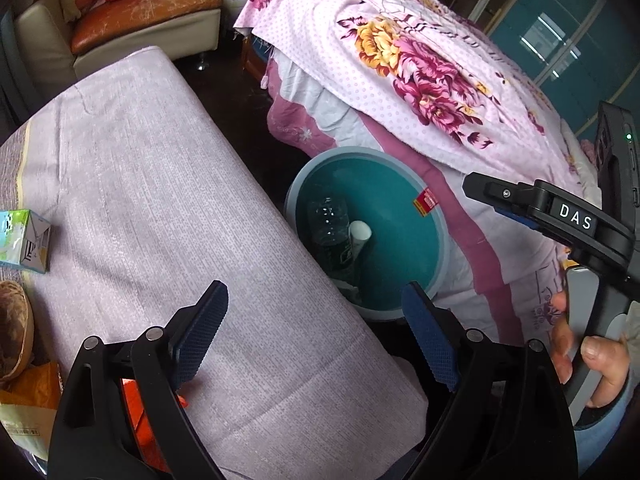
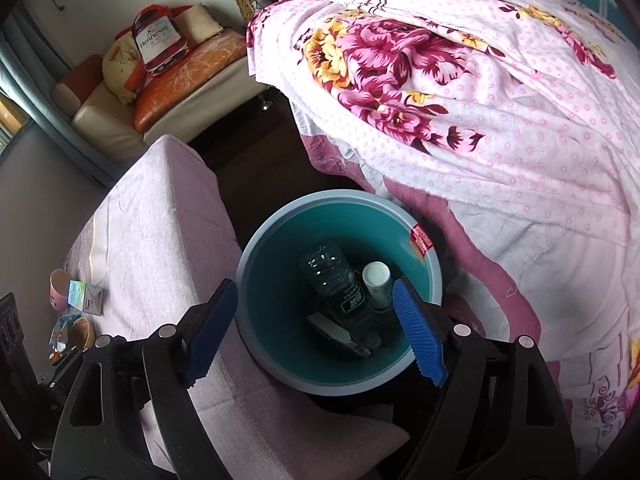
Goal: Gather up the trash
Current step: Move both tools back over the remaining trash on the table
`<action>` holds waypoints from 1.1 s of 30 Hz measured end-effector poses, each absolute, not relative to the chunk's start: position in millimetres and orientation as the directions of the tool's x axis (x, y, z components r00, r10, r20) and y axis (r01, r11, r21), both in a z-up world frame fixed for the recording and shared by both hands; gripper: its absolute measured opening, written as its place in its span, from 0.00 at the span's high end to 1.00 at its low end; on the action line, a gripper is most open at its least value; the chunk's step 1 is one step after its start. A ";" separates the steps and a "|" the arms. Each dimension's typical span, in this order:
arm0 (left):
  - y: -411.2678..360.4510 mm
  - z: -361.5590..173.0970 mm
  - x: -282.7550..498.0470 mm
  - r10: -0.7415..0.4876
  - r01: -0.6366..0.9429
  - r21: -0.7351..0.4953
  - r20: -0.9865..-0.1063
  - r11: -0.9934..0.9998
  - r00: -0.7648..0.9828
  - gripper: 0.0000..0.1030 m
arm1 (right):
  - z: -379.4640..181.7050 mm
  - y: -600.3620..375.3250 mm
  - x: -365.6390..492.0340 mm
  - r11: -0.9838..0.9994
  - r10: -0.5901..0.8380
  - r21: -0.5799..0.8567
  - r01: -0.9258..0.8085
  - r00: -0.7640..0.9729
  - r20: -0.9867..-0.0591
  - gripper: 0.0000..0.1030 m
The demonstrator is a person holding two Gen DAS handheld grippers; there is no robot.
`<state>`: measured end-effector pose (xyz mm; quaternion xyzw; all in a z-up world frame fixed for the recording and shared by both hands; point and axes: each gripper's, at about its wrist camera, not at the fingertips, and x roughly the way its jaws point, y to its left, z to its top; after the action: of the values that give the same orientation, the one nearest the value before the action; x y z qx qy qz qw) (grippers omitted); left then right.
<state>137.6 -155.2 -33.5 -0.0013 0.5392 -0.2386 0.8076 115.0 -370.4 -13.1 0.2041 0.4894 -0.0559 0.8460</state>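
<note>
The right gripper (image 2: pixel 316 336) hangs released and empty over the bin (image 2: pixel 256 256), bottle (image 2: pixel 336 280) inside. Next, I'd guess, the spread left gripper (image 1: pixel 316 336) fetches the carton (image 1: pixel 24 240) near the table's (image 1: pixel 160 184) left edge.

Your way down into the bin (image 2: pixel 340 216) is open from above; the table (image 2: pixel 160 216) crowds its left rim, the bed's floral blanket (image 2: pixel 500 120) its right (bottle (image 2: pixel 336 280) and tube (image 2: pixel 377 278) fill its floor).
</note>
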 end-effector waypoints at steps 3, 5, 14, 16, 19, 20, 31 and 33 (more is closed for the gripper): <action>-143.6 -28.9 131.6 -0.390 0.375 -0.263 -0.865 0.889 0.317 0.13 | -9.2 -360.2 112.3 0.916 0.111 0.287 0.279 0.511 -0.852 0.26; -134.6 -26.0 126.9 -0.389 0.368 -0.264 -0.862 0.892 0.325 0.13 | -6.8 -352.8 110.8 0.919 0.117 0.288 0.271 0.509 -0.853 0.26; -85.9 -10.9 106.1 -0.377 0.317 -0.264 -0.844 0.911 0.380 0.13 | 1.9 -305.5 104.8 0.937 0.164 0.290 0.195 0.486 -0.858 0.25; -74.5 -7.1 101.6 -0.373 0.306 -0.263 -0.840 0.915 0.395 0.13 | 3.5 -291.8 102.9 0.942 0.175 0.288 0.174 0.479 -0.860 0.25; -55.4 -2.9 94.5 -0.364 0.285 -0.260 -0.833 0.923 0.418 0.13 | 5.3 -272.2 100.8 0.947 0.194 0.288 0.140 0.464 -0.864 0.25; -48.4 -1.9 92.5 -0.360 0.276 -0.260 -0.831 0.925 0.425 0.13 | 5.8 -266.0 100.1 0.949 0.201 0.288 0.129 0.460 -0.865 0.25; 31.7 10.6 69.7 -0.307 0.153 -0.267 -0.799 0.951 0.517 0.13 | 2.7 -193.5 93.0 0.959 0.250 0.281 0.024 0.391 -0.886 0.25; 45.2 12.8 66.7 -0.290 0.132 -0.261 -0.793 0.956 0.536 0.13 | 0.1 -179.5 92.6 0.960 0.260 0.281 0.004 0.371 -0.892 0.25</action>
<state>66.7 45.2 12.8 -0.0848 0.4662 -0.1210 0.8722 92.6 -179.5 0.1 0.1188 0.5554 0.0779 0.8194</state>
